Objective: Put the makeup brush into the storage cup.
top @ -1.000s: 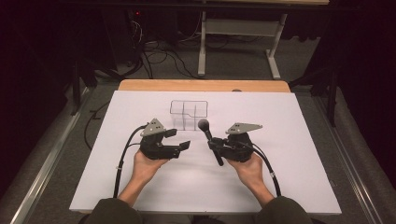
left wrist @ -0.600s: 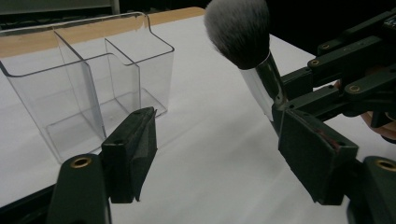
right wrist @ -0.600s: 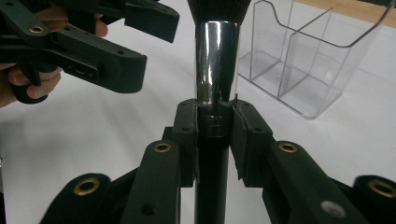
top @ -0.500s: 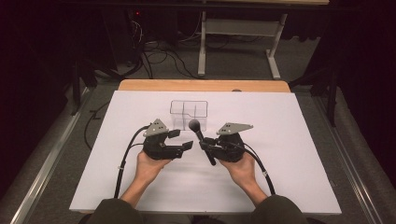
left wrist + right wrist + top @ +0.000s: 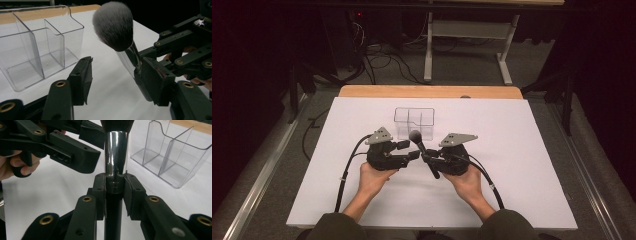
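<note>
Brush: a makeup brush (image 5: pixel 422 150) with a grey-tipped bristle head, chrome ferrule and black handle was held off the worktop (image 5: pixel 532 150), near its middle, head tilted toward the far edge.
Right claw: the right claw (image 5: pixel 113 186) was clamped on the brush where the ferrule meets the handle, both pads pressed against it.
Left claw: the left claw (image 5: pixel 115 75) stood apart around the ferrule; its jaws had just been closing with the brush between them. One pad (image 5: pixel 153 80) lay against or just beside the chrome, the other pad (image 5: pixel 82 80) well clear of it, so no grip yet.
Organiser: a clear divided organiser (image 5: pixel 414 122) stood just beyond the brush head, toward the far edge, its compartments bare.
Step in hand: judged a handover from right claw to left.
Risk, slip: the polished, tapered ferrule could slide out of the left pads if the right claw let go before they pressed firmly.
Risk, twist: closing from one side first could lever the brush askew in the right claw.
Risk, organiser: a swinging head could knock the light organiser toward the far edge.
Risk, bristles: a grip too high would crush the bristles.
</note>
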